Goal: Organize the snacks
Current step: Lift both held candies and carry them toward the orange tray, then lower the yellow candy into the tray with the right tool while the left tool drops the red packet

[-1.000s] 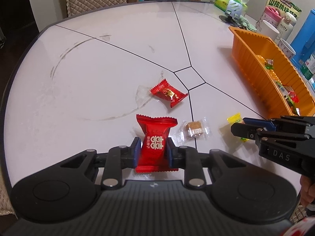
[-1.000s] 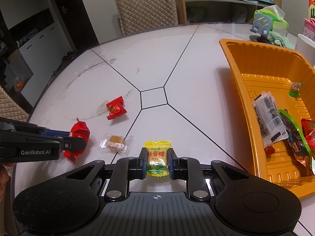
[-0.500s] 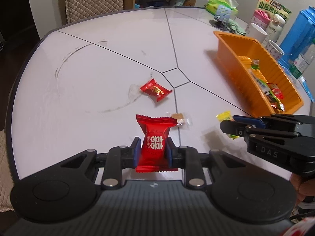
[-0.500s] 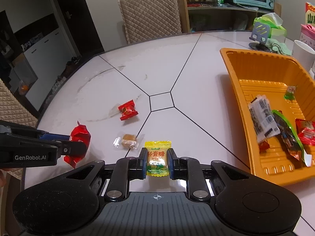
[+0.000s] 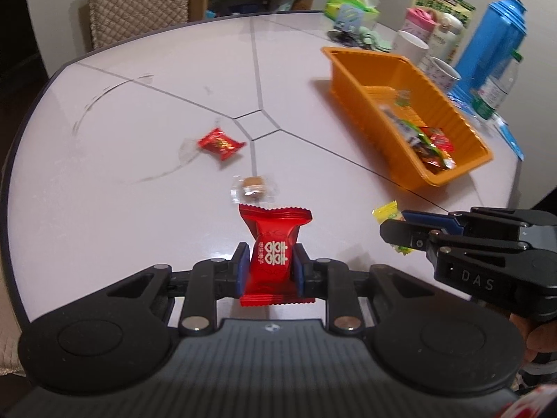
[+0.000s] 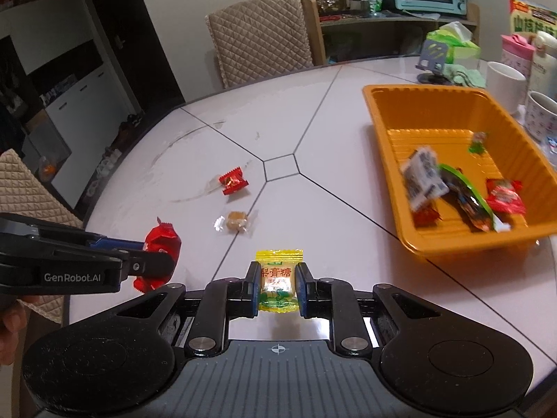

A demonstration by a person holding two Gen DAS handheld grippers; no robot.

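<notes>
Gripping a red candy packet (image 5: 275, 250) upright between closed blue pads, the left gripper (image 5: 271, 267) hanging above the white desk (image 5: 139, 181), the packet clear of the surface. Pinching a yellow candy packet (image 6: 279, 280) the same way, the right gripper (image 6: 277, 284) hovering just off the desk at 3 o'clock from the left one. Lying loose on the desk: a small red candy (image 5: 220, 144) at 11 o'clock from the red packet, and a brown candy in clear wrap (image 5: 253, 185) just beyond the packet's top edge at 12 o'clock. Sitting at 2 o'clock in the left wrist view, well apart from both grippers, an orange tray (image 6: 383, 132) holding several wrapped snacks (image 6: 463, 191) bunched toward its near end, blurred in both views. Standing past the tray at the desk's far edge: white mugs (image 6: 504, 85), a blue bottle (image 5: 487, 45) and a green tissue pack (image 6: 452, 43). Showing at the frame edges, fingers of a hand (image 5: 538, 336) wrapped around the right gripper's handle. Facing the desk at 12 o'clock in the right wrist view, a quilted chair (image 6: 261, 38).
</notes>
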